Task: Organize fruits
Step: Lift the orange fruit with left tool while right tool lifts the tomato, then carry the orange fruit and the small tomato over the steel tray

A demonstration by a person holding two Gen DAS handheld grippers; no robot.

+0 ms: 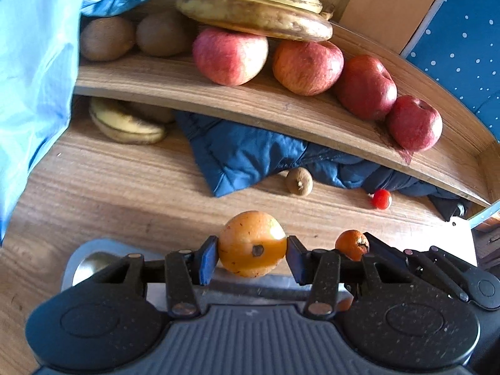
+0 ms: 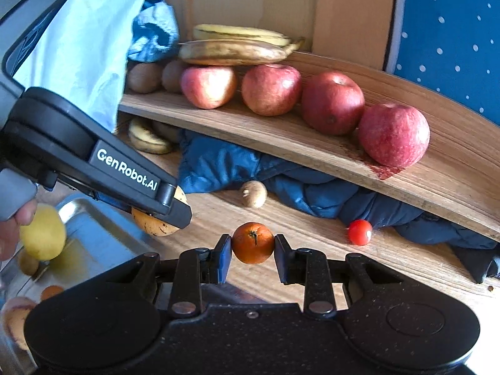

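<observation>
My left gripper is shut on a large orange just above the wooden tabletop. My right gripper is shut on a small tangerine beside it, to the right. In the right wrist view the left gripper's finger covers most of the large orange, held over the corner of a metal tray. A curved wooden shelf ahead carries several red apples, two bananas and two kiwis.
Under the shelf lie a dark blue quilted jacket, a banana, a loose kiwi and a cherry tomato. The tray holds a lemon and other small fruit. A light blue cloth hangs at the left.
</observation>
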